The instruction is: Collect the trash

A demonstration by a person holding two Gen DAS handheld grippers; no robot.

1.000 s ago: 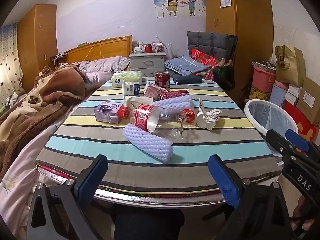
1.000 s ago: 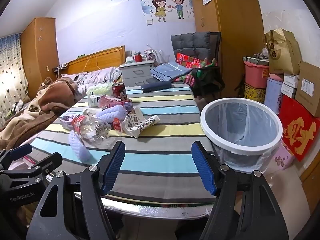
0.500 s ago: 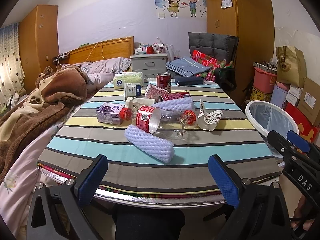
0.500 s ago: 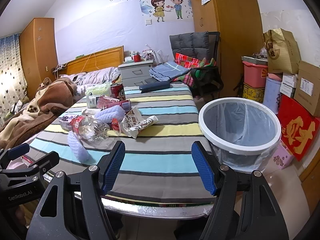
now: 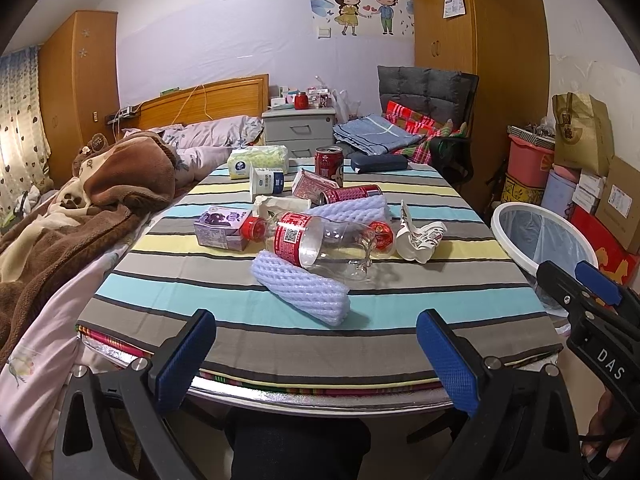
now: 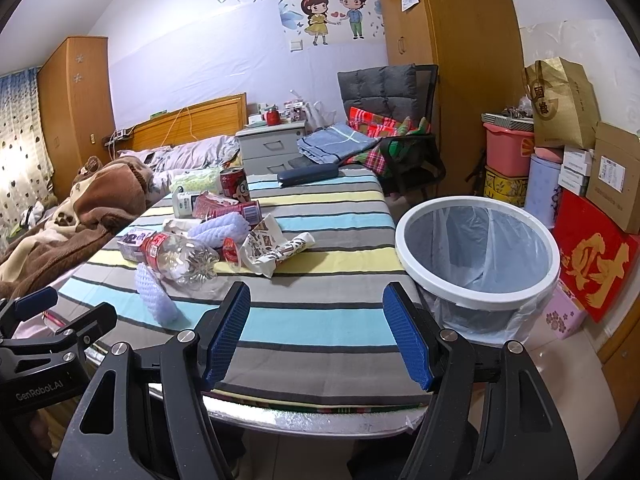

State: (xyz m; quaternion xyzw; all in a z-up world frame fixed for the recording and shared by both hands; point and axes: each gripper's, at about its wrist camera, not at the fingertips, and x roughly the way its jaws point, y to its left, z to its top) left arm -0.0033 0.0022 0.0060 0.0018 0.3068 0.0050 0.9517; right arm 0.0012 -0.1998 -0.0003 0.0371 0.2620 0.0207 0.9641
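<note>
Trash lies mid-table on the striped cloth (image 5: 400, 312): a clear plastic bottle (image 5: 320, 244) (image 6: 180, 256) with a red label, a lilac foam net sleeve (image 5: 300, 286) (image 6: 154, 296) in front of it, a crumpled white wrapper (image 5: 416, 238) (image 6: 272, 250), a purple carton (image 5: 220, 228), red cans (image 5: 330, 164) (image 6: 234, 184). A white-rimmed bin (image 6: 476, 254) (image 5: 540, 236) lined with a bag stands right of the table. My left gripper (image 5: 316, 354) hangs open over the near table edge. My right gripper (image 6: 318, 334) is open too, near the front right corner, beside the bin. Both hold nothing.
A bed with a brown blanket (image 5: 80, 208) borders the table's left side. A chair with folded cloths (image 6: 384, 128) and a grey nightstand (image 5: 300, 128) stand behind. Boxes, a pink crate (image 6: 508, 146) and a paper bag are stacked at the right wall.
Both views have crept slightly forward and up toward the table. The trash and bin have not moved; both grippers stay open.
</note>
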